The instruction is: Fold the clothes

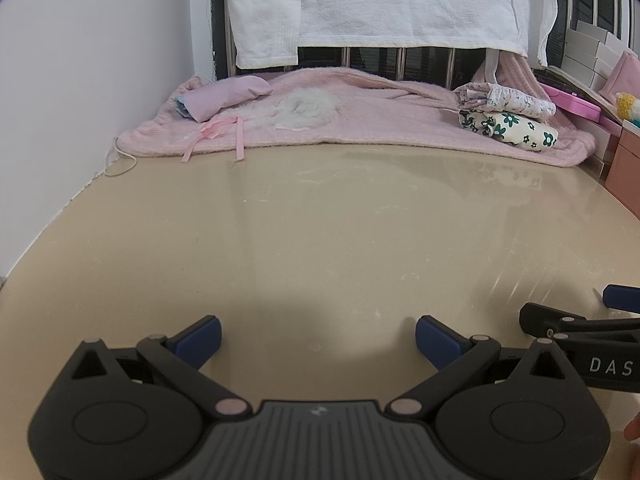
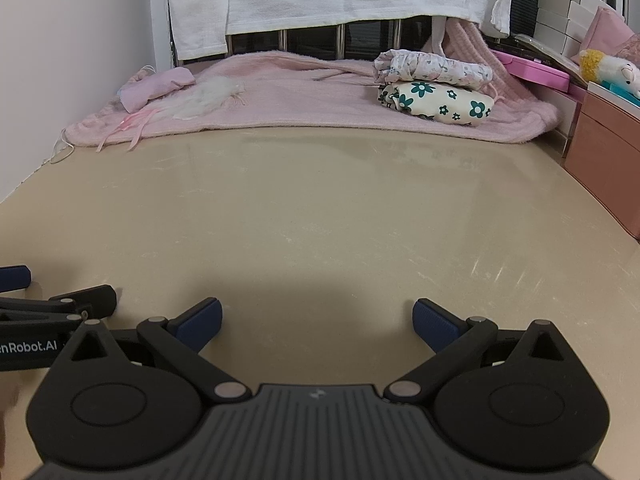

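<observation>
A pink knitted garment lies spread flat along the table's far edge, a white towel hanging behind it. On it rest two folded floral pieces at the right end and a small lilac bundle at the left. Left gripper and right gripper sit side by side at the near edge, fingers spread, empty, bare tabletop between them and the garment.

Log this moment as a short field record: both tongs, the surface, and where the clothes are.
left tongs: open, holding nothing, low over the table
right tongs: open, holding nothing, beside the left
table: beige, glossy, bare in the near part
pink blanket: spread along the far edge
folded clothes: two floral pieces stacked on the blanket, right side
pale pink garment: crumpled, on the blanket, left side
white towel: hanging behind
</observation>
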The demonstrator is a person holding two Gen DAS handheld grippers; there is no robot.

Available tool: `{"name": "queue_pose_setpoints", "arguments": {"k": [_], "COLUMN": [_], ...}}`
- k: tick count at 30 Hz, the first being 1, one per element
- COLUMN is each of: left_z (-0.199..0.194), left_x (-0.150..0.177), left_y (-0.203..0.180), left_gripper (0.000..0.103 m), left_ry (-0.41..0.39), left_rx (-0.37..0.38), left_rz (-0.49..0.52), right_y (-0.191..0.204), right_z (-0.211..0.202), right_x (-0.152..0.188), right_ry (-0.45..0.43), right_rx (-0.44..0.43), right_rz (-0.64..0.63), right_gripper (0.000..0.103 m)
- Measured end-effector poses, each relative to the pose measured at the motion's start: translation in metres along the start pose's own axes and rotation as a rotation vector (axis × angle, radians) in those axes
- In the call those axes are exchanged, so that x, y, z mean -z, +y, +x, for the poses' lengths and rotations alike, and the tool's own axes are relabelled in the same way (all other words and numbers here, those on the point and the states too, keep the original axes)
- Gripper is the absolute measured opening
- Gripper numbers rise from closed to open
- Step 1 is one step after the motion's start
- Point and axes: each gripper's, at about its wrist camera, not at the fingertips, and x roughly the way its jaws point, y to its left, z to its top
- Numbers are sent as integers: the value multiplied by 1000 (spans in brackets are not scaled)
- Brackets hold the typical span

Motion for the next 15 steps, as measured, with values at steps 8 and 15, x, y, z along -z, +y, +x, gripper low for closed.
{"name": "queue_pose_setpoints", "arguments": {"k": [8,15], "left_z": [0,0], "left_x": [-1,0], "left_y": [0,0], "left_gripper": [103,103], "left_ry": [1,1], "left_rx": [0,0], "left_rz": [1,1], "right_y": [1,1], "right_z": [0,-1], "right_x": [0,0], "right_ry": [0,0], "right_rx": [-4,-3], "right_rz": [-4,-3], "right_gripper": [102,102]}}
